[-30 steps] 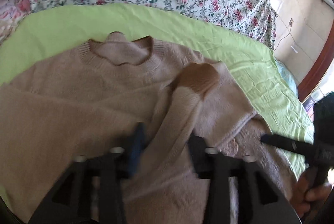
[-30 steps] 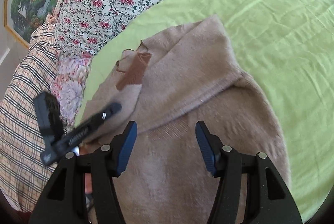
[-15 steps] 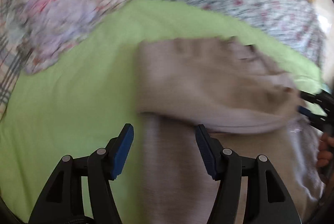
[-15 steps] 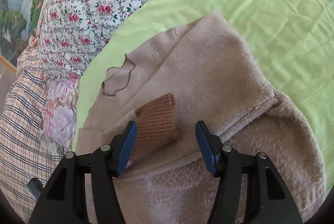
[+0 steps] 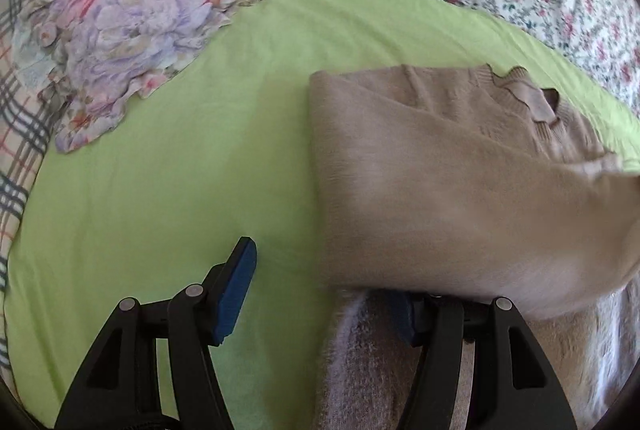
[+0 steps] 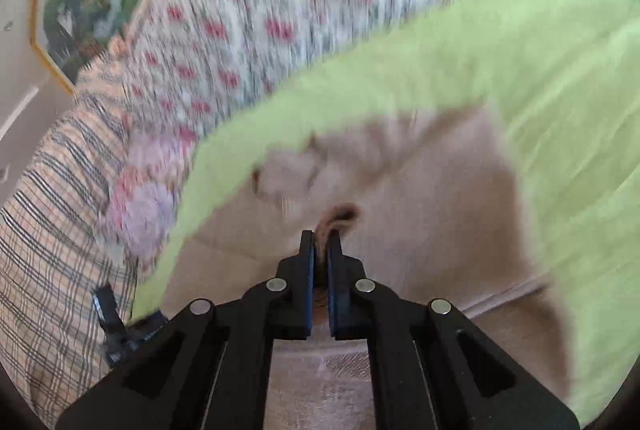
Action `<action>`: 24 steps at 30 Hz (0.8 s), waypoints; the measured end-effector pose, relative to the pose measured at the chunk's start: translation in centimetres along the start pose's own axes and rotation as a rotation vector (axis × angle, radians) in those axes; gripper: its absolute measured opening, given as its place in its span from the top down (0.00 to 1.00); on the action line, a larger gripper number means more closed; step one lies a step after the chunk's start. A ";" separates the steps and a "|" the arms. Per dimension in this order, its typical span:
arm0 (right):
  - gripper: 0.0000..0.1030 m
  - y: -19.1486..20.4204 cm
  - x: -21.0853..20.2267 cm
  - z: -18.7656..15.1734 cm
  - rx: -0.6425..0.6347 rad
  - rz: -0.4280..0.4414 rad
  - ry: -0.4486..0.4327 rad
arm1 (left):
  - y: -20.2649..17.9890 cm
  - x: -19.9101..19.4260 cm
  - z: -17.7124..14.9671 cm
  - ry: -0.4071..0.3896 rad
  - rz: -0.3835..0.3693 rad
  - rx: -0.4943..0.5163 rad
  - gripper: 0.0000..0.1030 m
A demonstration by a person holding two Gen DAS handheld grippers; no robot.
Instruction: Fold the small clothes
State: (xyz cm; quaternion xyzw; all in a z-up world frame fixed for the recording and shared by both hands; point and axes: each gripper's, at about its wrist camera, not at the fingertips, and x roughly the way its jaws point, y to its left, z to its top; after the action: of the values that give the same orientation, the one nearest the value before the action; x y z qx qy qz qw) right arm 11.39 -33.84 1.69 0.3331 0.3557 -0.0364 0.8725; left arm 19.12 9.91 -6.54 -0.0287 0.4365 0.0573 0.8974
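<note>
I see my right gripper (image 6: 319, 250) pinching the sweater's (image 5: 440, 169) brown cuff (image 6: 340, 216) between its jaws, my left gripper (image 5: 320, 286) wide open beside the fold.

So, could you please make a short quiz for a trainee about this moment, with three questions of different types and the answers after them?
1. True or false: the right gripper is open and holds nothing.
2. Multiple choice: what lies directly under the beige sweater? A) a plaid blanket B) a green sheet C) a wooden table
3. Fill in: in the left wrist view, the left gripper has its fingers ____, one over the sheet, the other partly hidden under the sweater's edge.

Key
1. False: its fingers are shut on a brown cuff of the sweater.
2. B
3. apart (open)
</note>
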 end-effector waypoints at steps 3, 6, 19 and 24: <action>0.94 -1.8 1.0 0.6 -0.017 -0.126 0.051 | 0.1 -0.2 -0.4 0.005 0.006 -0.049 0.40; 0.94 -3.4 3.5 -0.4 0.000 -0.155 0.128 | -0.1 -0.5 -0.7 0.000 0.043 -0.091 0.40; 0.67 -6.3 3.3 -1.3 0.096 -0.156 0.109 | 2.3 -0.4 -1.3 0.026 -0.078 -0.168 0.38; 0.67 -4.3 4.8 -2.3 0.005 -0.101 0.202 | 1.9 -0.4 -1.2 0.027 -0.044 -0.152 0.38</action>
State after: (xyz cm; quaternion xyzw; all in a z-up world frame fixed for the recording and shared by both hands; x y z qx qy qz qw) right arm 12.33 -34.93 -5.01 0.3191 0.4580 -0.0474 0.8284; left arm 17.68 11.59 -6.99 -0.1072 0.4421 0.0702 0.8878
